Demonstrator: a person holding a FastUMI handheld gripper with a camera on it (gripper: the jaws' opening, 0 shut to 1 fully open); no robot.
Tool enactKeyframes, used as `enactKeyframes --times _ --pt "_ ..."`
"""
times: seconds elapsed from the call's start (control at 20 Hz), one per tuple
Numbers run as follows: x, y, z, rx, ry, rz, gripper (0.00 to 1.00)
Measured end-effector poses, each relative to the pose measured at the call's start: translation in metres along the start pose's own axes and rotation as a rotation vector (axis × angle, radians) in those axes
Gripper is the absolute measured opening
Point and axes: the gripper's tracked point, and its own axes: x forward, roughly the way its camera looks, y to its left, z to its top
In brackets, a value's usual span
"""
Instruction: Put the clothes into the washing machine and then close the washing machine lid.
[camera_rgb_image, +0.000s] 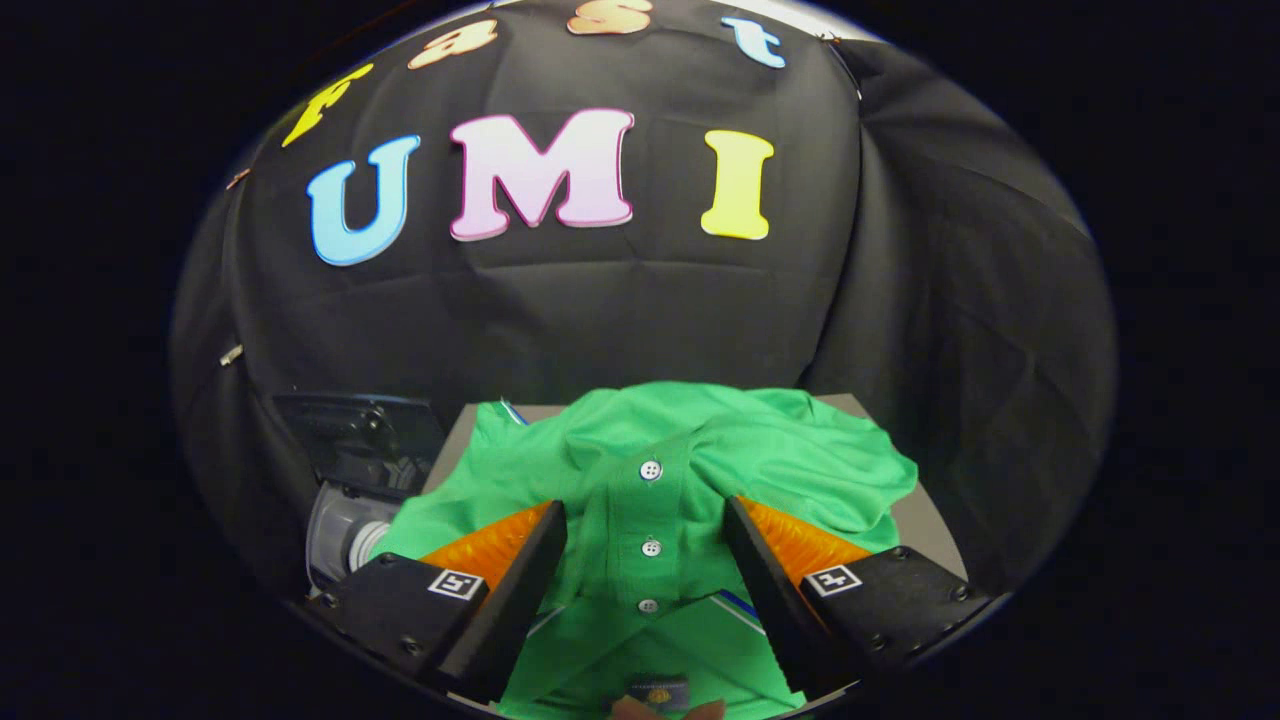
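A grey bench (925, 520) stands in front of the black cloth wall, and its bare top shows at the far corners and along the right side. A green shirt (800, 460) lies crumpled on it and covers most of the top. The shirt's button placket, with three white buttons (651, 470), runs between the spread fingers of the gripper (645, 525), which rest apart above the cloth without pressing it. The shirt's left edge reaches the left edge of the bench.
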Motion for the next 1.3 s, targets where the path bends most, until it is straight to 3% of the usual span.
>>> enactKeyframes --times 0.1,0.2,0.25,0.35,0.45,0.5,0.55,0.9,1.3 --pt "0.000 0.003 0.008 -0.014 -0.044 -0.006 1.00" --pt "-0.004 -0.001 0.000 0.006 -0.022 -0.020 0.88" --pt "0.002 -0.005 -0.008 0.005 -0.015 -0.030 0.89" --pt "0.005 -0.003 0.001 -0.009 -0.010 -0.012 0.43" --pt "-0.006 -0.001 0.008 0.063 -0.016 0.015 0.24" --pt "-0.003 -0.003 0.012 0.108 -0.007 0.027 0.24" --pt "-0.011 -0.002 0.014 0.152 -0.004 0.049 0.14" --pt "-0.071 -0.007 0.080 0.190 -0.077 0.106 0.13" --pt "-0.150 0.036 0.155 0.195 -0.178 0.170 0.13"
